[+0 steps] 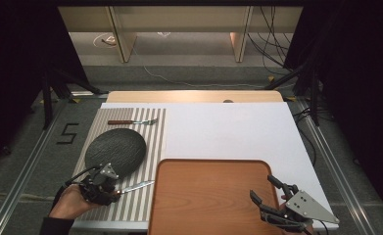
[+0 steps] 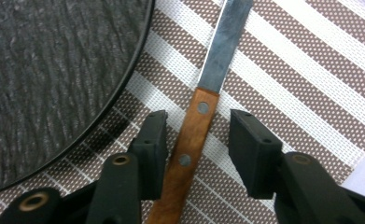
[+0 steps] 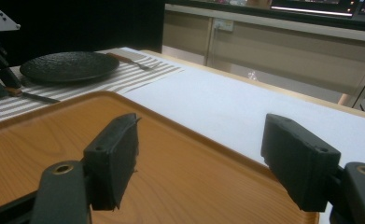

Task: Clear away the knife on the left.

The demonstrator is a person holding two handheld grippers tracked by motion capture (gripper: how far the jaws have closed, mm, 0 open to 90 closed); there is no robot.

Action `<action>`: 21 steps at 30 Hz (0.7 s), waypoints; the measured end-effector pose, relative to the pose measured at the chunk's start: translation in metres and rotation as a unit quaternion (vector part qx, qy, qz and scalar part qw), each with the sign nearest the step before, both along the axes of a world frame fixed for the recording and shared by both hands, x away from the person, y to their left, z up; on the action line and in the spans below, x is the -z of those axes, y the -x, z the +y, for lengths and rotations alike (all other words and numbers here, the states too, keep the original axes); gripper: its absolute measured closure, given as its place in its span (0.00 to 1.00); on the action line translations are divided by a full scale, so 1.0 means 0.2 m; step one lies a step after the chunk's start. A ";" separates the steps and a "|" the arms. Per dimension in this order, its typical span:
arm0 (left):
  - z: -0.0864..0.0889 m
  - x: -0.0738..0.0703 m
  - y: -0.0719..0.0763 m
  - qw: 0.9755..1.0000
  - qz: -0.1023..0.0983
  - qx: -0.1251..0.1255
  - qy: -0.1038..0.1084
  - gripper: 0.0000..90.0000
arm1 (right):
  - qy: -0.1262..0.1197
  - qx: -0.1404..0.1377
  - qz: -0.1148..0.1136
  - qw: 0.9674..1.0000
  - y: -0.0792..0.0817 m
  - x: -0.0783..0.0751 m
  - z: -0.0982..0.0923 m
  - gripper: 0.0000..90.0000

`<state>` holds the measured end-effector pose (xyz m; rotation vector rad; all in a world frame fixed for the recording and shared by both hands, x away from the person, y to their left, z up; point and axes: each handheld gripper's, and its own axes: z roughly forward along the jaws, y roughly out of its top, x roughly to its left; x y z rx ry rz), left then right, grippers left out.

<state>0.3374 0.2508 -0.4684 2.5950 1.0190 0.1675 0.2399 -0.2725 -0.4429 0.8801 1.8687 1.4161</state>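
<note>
The left gripper [image 1: 111,190] is held low over the striped mat [image 1: 130,147], just in front of the black plate [image 1: 115,151], by a hand [image 1: 70,203] that enters from the near edge of the table with its wrist turned so the jaws point toward the tray. The knife [image 1: 137,186] is laid on the mat just beside the near rim of the plate, its blade reaching toward the tray [image 1: 211,196]. In the left gripper view the wooden handle [image 2: 189,149] is seen between the two jaws, which are half closed around it: the left pad [image 2: 154,144] is touching or almost touching the handle, while a clear gap is left at the right pad [image 2: 250,154]. The right gripper [image 1: 267,191] is held at the tray's near right corner, tilted toward the plate, with its jaws spread wide and nothing between them. A fork [image 1: 132,122] is laid on the mat beyond the plate.
</note>
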 end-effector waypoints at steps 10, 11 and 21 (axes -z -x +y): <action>-0.05 -0.01 0.02 0.999 -0.004 0.023 -0.029 0.81 | 0.001 -0.001 0.001 1.000 0.00 0.00 0.00 0.32; -0.06 -0.01 0.02 0.999 -0.003 0.026 -0.030 0.82 | 0.001 -0.001 0.000 1.000 0.00 0.00 0.00 0.32; -0.06 -0.01 0.02 0.999 -0.001 0.022 -0.029 0.85 | 0.001 0.001 -0.002 1.000 0.00 0.00 0.00 0.32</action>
